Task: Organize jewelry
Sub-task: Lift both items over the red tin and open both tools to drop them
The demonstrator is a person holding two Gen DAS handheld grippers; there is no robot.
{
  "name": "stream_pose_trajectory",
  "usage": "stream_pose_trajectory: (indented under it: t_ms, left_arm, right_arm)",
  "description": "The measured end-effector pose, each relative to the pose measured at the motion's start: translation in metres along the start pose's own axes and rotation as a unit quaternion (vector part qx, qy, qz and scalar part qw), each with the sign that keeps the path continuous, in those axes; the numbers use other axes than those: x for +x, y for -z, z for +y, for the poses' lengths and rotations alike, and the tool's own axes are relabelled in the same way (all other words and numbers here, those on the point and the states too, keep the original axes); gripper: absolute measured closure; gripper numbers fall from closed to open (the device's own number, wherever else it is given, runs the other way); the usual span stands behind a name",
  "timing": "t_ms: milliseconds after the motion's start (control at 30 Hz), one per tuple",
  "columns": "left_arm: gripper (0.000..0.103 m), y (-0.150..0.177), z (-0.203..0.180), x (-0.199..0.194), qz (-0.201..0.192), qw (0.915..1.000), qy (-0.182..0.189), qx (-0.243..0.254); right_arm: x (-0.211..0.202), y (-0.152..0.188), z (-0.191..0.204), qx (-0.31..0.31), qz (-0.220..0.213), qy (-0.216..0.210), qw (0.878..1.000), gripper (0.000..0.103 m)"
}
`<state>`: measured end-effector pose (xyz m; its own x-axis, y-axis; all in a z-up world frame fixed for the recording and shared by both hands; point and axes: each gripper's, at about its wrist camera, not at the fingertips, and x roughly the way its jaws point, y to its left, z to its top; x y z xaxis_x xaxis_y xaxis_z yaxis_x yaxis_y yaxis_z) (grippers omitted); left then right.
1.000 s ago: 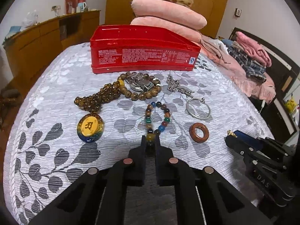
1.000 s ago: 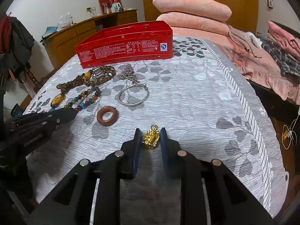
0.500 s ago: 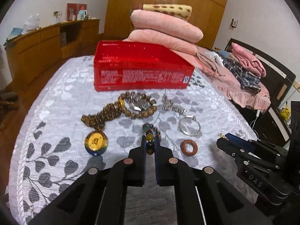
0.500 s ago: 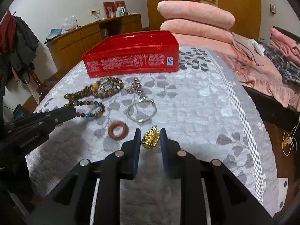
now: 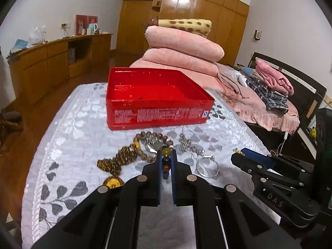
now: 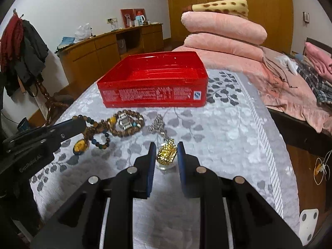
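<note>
An open red tin box [image 5: 157, 99] stands at the far end of the grey leaf-patterned cloth [image 5: 78, 128]; it also shows in the right wrist view [image 6: 153, 83]. My left gripper [image 5: 166, 157] is shut on a multicoloured bead bracelet [image 5: 166, 161] and holds it above the cloth; the bracelet hangs from it in the right wrist view [image 6: 99, 137]. My right gripper [image 6: 165, 152] is shut on a gold pendant [image 6: 167, 153], lifted above the cloth. The brown bead necklace with its yellow pendant [image 5: 118, 164], a brown bead bracelet around a silver watch [image 5: 152, 144], a silver chain [image 5: 185, 143] and a silver ring [image 5: 207, 167] lie in front of the box.
Stacked pink quilts [image 5: 182, 49] lie behind the box. A bed with clothes [image 5: 267, 91] is at the right. A wooden cabinet [image 5: 51, 62] runs along the left wall. A coat stand [image 6: 22, 47] is at the left in the right wrist view.
Both grippers have risen and moved forward toward the red box, each carrying its piece. The bead bracelet has come off the cloth. The brown ring has gone out of sight.
</note>
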<state>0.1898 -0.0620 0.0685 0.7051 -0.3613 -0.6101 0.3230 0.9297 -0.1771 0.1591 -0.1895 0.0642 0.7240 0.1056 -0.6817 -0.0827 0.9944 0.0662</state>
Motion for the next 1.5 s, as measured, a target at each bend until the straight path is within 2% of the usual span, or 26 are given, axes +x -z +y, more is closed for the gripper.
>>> stream_pose_trajectory:
  t_ms: [700, 1133, 1300, 1500]
  left_arm:
    - [0.095, -0.050, 0.005, 0.014, -0.037, 0.9993, -0.004, 0.005]
    - [0.095, -0.114, 0.012, 0.034, -0.073, 0.9973, -0.004, 0.004]
    - [0.095, -0.136, 0.018, 0.053, -0.071, 0.9974, -0.010, 0.003]
    - [0.095, -0.143, 0.030, 0.094, -0.038, 0.9991, -0.013, -0.009]
  right_arm:
    - [0.011, -0.075, -0.005, -0.015, -0.036, -0.021, 0.999, 0.084]
    - [0.029, -0.135, -0.013, -0.018, -0.051, -0.037, 0.998, 0.083]
    - [0.049, -0.154, -0.017, -0.016, -0.041, -0.037, 0.998, 0.083]
    - [0.086, -0.164, -0.021, -0.006, -0.015, -0.040, 0.999, 0.083]
